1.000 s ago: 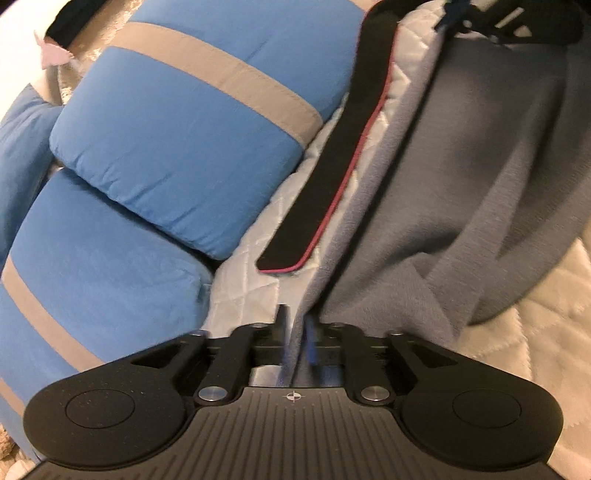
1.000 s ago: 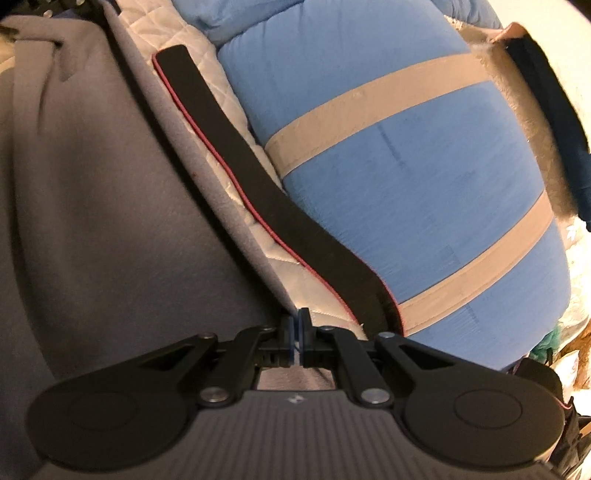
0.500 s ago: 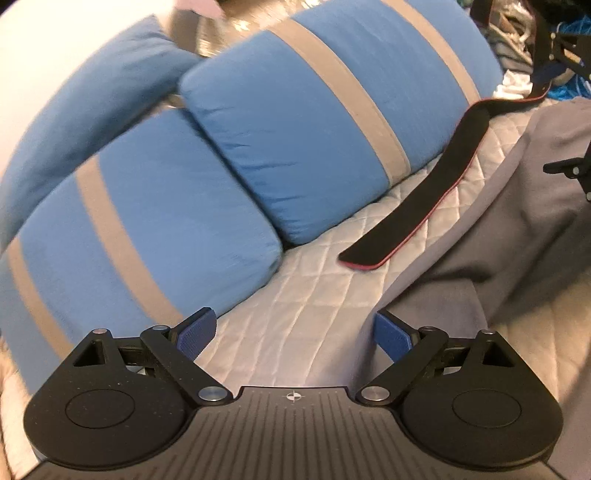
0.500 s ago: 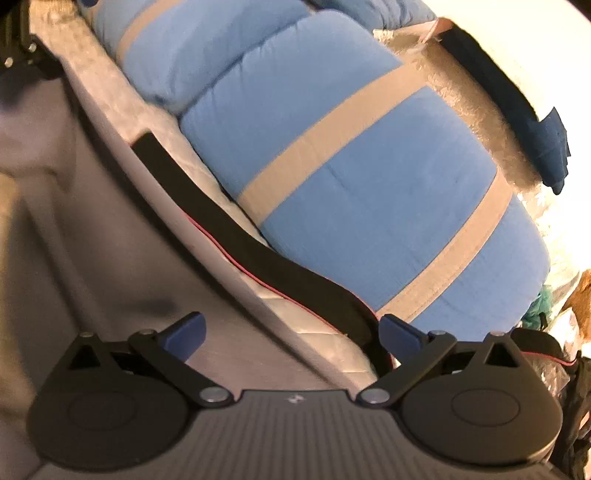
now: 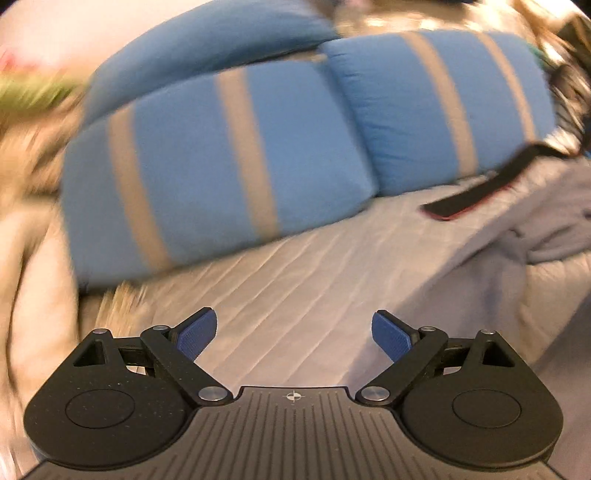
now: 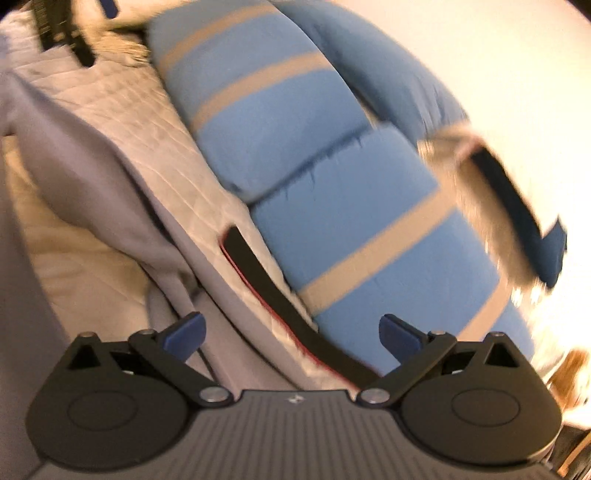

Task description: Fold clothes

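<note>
A grey garment (image 5: 535, 240) lies on the quilted white bed cover (image 5: 295, 280), at the right of the left wrist view. In the right wrist view the garment (image 6: 122, 206) runs along the left side with a fold edge. My left gripper (image 5: 293, 332) is open and empty above bare quilt, left of the garment. My right gripper (image 6: 291, 334) is open and empty, above the garment's edge and a black strap. Both views are motion-blurred.
Blue pillows with beige stripes (image 5: 221, 155) line the back of the bed, also in the right wrist view (image 6: 332, 192). A black strap with red edging (image 5: 480, 192) lies between pillows and garment, and shows in the right wrist view (image 6: 280, 306). The left gripper shows at top left (image 6: 59, 33).
Both grippers were shut on the grey garment's edge a second ago, opened and let go, and have since pulled back and swung away from it.
</note>
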